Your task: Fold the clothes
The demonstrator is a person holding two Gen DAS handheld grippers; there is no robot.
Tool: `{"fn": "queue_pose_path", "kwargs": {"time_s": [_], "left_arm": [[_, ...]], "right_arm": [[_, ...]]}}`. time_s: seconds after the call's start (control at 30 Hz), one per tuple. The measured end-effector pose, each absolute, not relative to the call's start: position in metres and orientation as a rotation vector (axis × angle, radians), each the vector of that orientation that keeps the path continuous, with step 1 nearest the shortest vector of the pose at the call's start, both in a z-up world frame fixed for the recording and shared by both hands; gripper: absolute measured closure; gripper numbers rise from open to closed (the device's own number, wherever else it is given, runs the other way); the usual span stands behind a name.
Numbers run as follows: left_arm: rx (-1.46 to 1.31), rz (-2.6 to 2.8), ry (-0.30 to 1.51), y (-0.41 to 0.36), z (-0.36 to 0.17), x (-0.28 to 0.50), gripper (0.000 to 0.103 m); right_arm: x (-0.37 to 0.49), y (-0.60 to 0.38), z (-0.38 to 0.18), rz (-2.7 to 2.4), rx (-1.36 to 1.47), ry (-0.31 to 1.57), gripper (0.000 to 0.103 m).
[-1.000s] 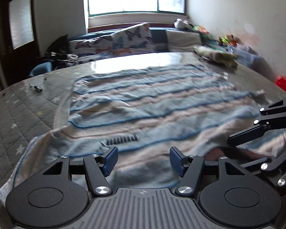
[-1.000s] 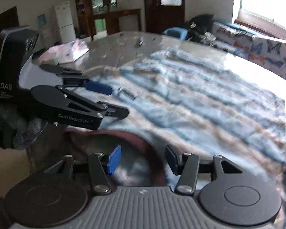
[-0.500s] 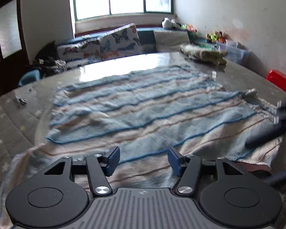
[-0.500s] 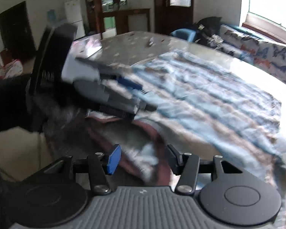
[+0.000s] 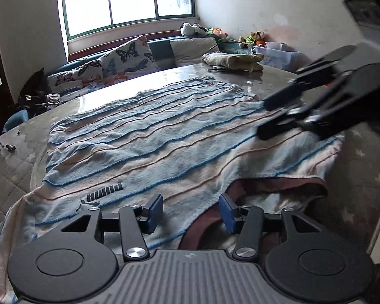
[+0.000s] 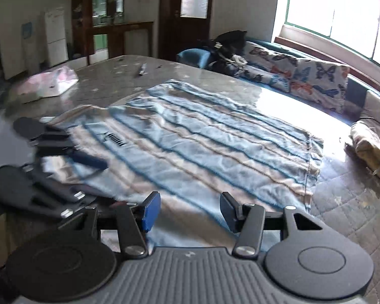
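A large desk with a quilted, star-printed cover is seen, and most of its middle is taken up by a blue and beige striped garment spread flat. In the left wrist view the garment runs from the 6 o'clock edge up towards 12 o'clock, with its dark-lined neck opening lying at about 5 o'clock and a small dark lettered logo at about 7 o'clock. A folded yellowish cloth is seen on the desk beyond the garment's far edge, towards 1 o'clock, and butterfly-print cushions are lined up under the window at 11 o'clock.

The left gripper is held low over the garment's near hem, just left of the neck opening. Its jaws are parted about halfway after a slight closing; fabric lies below the gap, but nothing is pinched between the blue pads.

The right gripper is held over the garment's near edge in its own view, the cloth stretching away towards 12 and 1 o'clock. Its jaws are likewise about half parted, and nothing is gripped. In the left wrist view the right gripper is seen blurred at 3 o'clock, above the garment's right side.
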State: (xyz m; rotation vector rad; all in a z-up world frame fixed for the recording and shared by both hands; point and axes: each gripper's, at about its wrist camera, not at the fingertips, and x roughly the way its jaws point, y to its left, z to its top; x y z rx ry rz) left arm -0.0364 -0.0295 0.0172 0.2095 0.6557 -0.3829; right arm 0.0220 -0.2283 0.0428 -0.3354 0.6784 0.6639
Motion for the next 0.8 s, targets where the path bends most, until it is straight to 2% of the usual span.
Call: {"fn": "queue_pose_path", "kwargs": {"time_s": [0.23, 0.47, 0.8], "left_arm": [[0.193, -0.383, 0.638, -0.026, 0.028, -0.04, 0.05], [0.139, -0.324, 0.597, -0.028, 0.044, -0.021, 0.05], [0.177, -0.392, 0.658, -0.07, 0.019, -0.004, 0.049]], "right_arm": [[0.027, -0.204, 0.016, 0.634, -0.393, 0.716, 0.05], [-0.003, -0.228, 0.014, 0.619, -0.409, 0.739, 0.05], [-0.029, -0.263, 0.023, 0.6, -0.346, 0.741, 0.049]]}}
